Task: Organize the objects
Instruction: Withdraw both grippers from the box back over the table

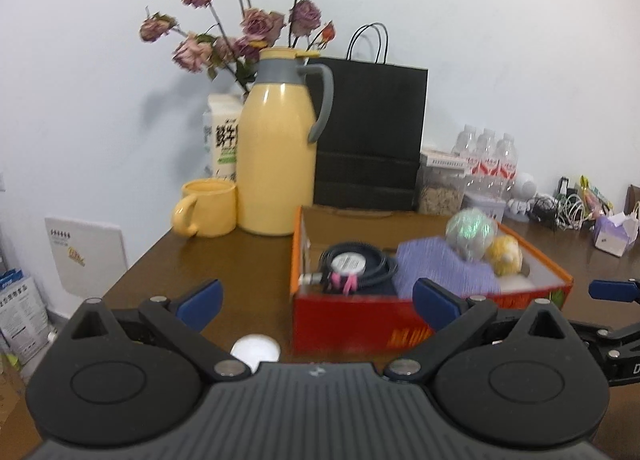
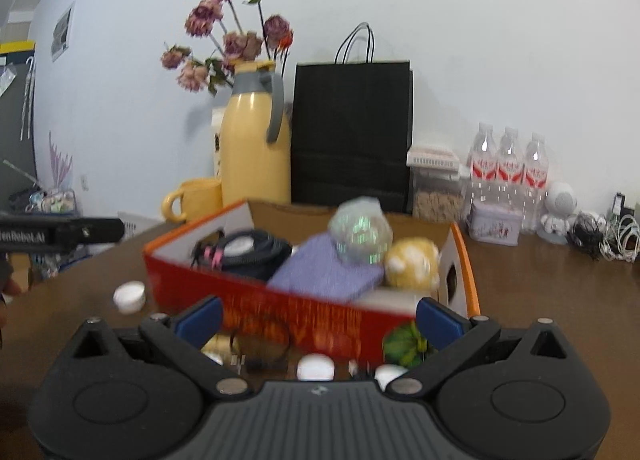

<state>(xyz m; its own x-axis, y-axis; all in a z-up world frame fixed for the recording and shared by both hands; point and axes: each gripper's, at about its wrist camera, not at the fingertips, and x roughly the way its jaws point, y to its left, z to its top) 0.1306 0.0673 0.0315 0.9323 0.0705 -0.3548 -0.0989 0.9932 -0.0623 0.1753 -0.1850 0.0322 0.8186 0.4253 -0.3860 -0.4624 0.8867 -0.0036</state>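
A red and orange cardboard box (image 1: 352, 320) (image 2: 260, 300) sits on the brown table. It holds a coiled black cable (image 1: 356, 266) (image 2: 252, 250), a purple cloth (image 1: 444, 272) (image 2: 324, 272), a shiny green ball (image 1: 472, 232) (image 2: 360, 234) and a yellow plush (image 1: 506, 254) (image 2: 414, 262). My left gripper (image 1: 318, 306) stands open just before the box's left front corner. My right gripper (image 2: 318, 320) is open in front of the box, over small items: a green object (image 2: 404, 342), white caps (image 2: 316, 366) and a dark loop (image 2: 260, 344). A white round lid (image 1: 255, 350) (image 2: 129, 296) lies left of the box.
Behind the box stand a yellow jug (image 1: 276, 155) (image 2: 254, 147), a yellow mug (image 1: 206, 207) (image 2: 192, 199), dried roses (image 1: 240, 23), a black paper bag (image 1: 368, 135) (image 2: 352, 135), water bottles (image 2: 508, 167), a small tin (image 2: 494, 223) and tangled cables (image 2: 608, 236). The table's left edge (image 1: 132, 272) is near.
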